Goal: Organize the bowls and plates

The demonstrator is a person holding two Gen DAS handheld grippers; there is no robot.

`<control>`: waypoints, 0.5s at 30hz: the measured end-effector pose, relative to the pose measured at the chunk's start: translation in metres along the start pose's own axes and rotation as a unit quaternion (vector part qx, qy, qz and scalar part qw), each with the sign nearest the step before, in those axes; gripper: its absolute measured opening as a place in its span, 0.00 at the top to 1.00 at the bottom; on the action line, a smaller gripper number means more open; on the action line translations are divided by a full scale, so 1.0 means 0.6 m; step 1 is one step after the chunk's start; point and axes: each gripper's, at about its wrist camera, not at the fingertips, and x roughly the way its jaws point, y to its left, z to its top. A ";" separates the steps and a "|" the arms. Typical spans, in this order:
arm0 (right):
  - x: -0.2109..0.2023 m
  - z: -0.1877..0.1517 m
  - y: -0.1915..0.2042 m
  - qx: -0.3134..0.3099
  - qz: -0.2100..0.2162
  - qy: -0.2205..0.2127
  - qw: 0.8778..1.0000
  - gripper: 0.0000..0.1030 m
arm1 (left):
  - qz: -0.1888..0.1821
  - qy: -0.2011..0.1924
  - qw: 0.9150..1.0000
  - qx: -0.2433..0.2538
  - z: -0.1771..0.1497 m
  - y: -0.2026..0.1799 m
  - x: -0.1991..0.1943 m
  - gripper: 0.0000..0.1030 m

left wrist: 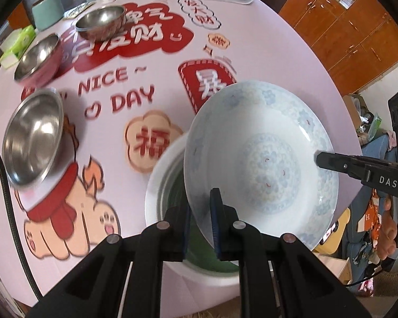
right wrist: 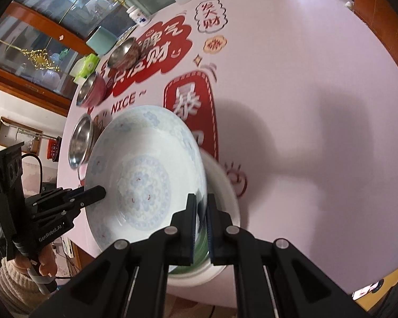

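Here a blue-patterned plate [left wrist: 262, 159] is gripped at opposite rims by the left tool [left wrist: 200, 221] and right tool [right wrist: 200, 221], held tilted above a green-centred plate [left wrist: 172, 238]. Three steel bowls [left wrist: 33, 137] are ranged along the pink printed tabletop [right wrist: 305, 106]; wooden cabinets [left wrist: 345, 26] are seen beyond.

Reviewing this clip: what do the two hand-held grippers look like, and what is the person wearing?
Both are matte black with silver pivot pins and blue-edged finger pads. The left hand-held gripper reads "GenRobot.AI" on its body; the right hand-held gripper reads "DAS". A black cable trails beside the left. A cream knit sleeve shows.
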 end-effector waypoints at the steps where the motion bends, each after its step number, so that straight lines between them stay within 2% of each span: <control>1: 0.002 -0.011 0.003 -0.003 -0.001 0.001 1.000 0.93 | 0.000 0.001 1.000 -0.003 -0.014 0.004 0.001 0.89; 7: 0.022 -0.064 0.017 -0.017 0.001 0.017 1.000 0.93 | 0.009 0.001 1.000 -0.010 -0.063 0.014 0.011 0.88; 15: 0.056 -0.093 0.007 -0.011 -0.026 0.031 0.999 0.93 | 0.008 0.028 0.999 -0.017 -0.103 0.014 0.055 0.88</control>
